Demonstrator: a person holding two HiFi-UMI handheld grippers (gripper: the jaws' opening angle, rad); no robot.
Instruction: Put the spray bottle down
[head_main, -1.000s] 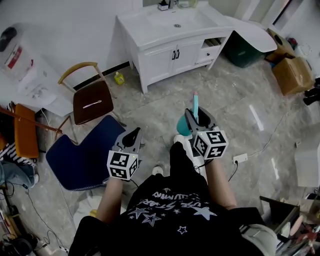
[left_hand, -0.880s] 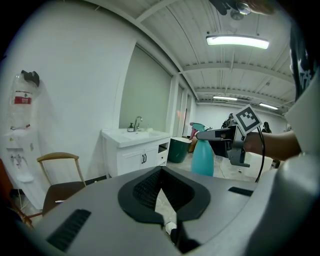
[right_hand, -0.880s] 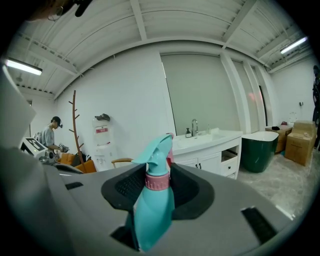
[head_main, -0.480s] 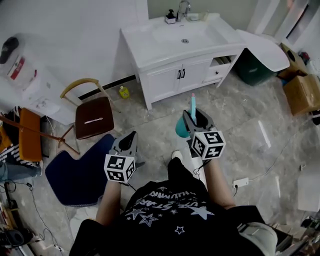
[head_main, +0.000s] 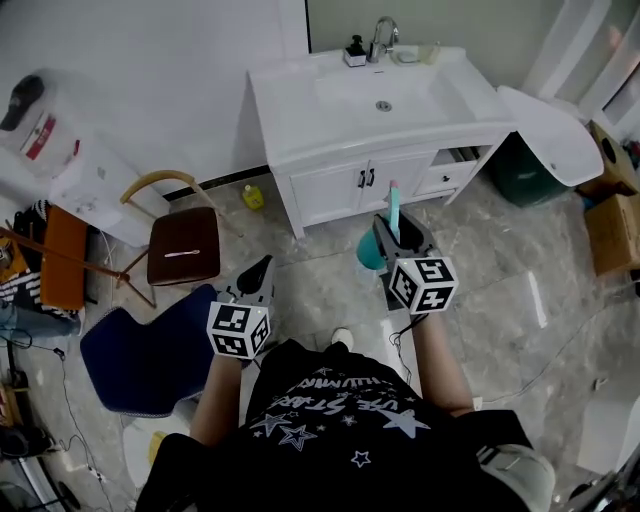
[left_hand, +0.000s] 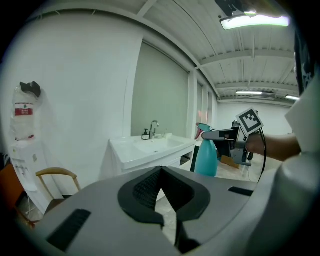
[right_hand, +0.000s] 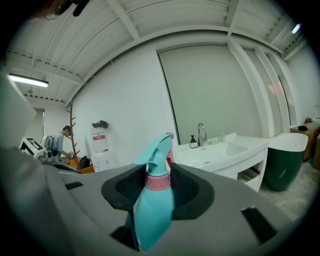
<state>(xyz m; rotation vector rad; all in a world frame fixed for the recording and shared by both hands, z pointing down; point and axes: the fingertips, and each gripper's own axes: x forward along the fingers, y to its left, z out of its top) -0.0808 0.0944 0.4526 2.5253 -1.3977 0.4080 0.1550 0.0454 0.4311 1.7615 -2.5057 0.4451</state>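
A teal spray bottle (head_main: 370, 256) with a pink collar and nozzle tip hangs upright above the marble floor, in front of a white sink vanity (head_main: 300, 110). My right gripper (head_main: 391, 236) is shut on its neck; in the right gripper view the bottle (right_hand: 152, 205) fills the gap between the black pads (right_hand: 187, 187). My left gripper (head_main: 257, 283) is held at the left, its jaws shut with nothing between them (left_hand: 161, 169). In the left gripper view the bottle (left_hand: 206, 159) and the right gripper (left_hand: 210, 135) show at the right, with the vanity (left_hand: 135, 150) behind.
A wooden chair (head_main: 185, 245) and a blue mat (head_main: 140, 345) lie to the left. A small yellow bottle (head_main: 254, 197) stands on the floor by the wall. A green bin (head_main: 530, 170) and a cardboard box (head_main: 615, 235) are at the right. A faucet (head_main: 380, 38) tops the vanity.
Both grippers have travelled toward the vanity, which now sits closer and lower in the head view. The bottle stays held in the right gripper.
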